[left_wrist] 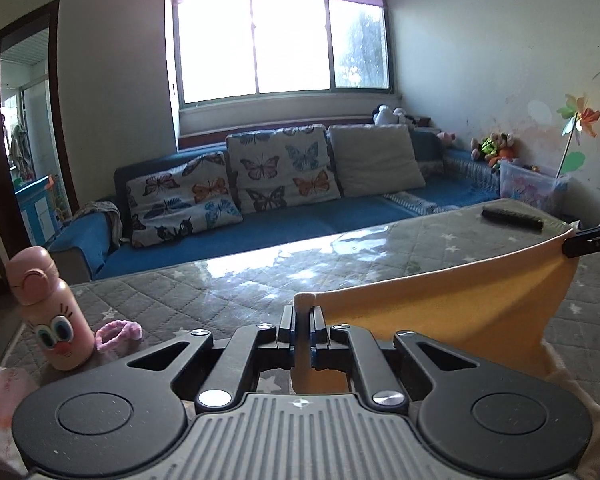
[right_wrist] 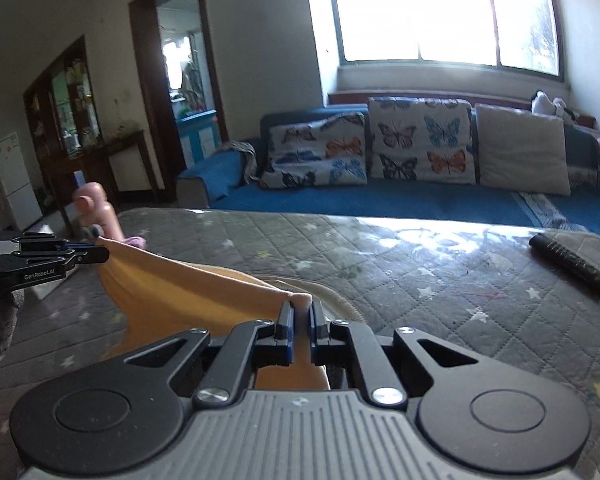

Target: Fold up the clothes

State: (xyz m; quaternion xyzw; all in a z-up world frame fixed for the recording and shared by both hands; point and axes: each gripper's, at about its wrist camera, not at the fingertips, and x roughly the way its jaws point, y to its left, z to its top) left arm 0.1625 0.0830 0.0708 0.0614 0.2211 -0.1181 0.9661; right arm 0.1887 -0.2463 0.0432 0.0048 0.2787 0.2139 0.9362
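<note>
A yellow-orange garment point(left_wrist: 460, 312) hangs stretched between my two grippers above the grey quilted table point(left_wrist: 220, 292). My left gripper point(left_wrist: 302, 322) is shut on one corner of it. My right gripper point(right_wrist: 300, 320) is shut on the other corner, and the cloth point(right_wrist: 188, 292) sags between them. The right gripper also shows at the right edge of the left wrist view point(left_wrist: 572, 246). The left gripper shows at the left of the right wrist view point(right_wrist: 100, 252). A pale garment edge point(right_wrist: 332, 296) lies under the cloth on the table.
A pink cartoon bottle point(left_wrist: 54, 312) and a pink knitted loop point(left_wrist: 118, 332) stand at the table's left. A black remote point(left_wrist: 512, 218) lies at the far right. A blue sofa point(left_wrist: 300, 216) with butterfly cushions runs behind the table.
</note>
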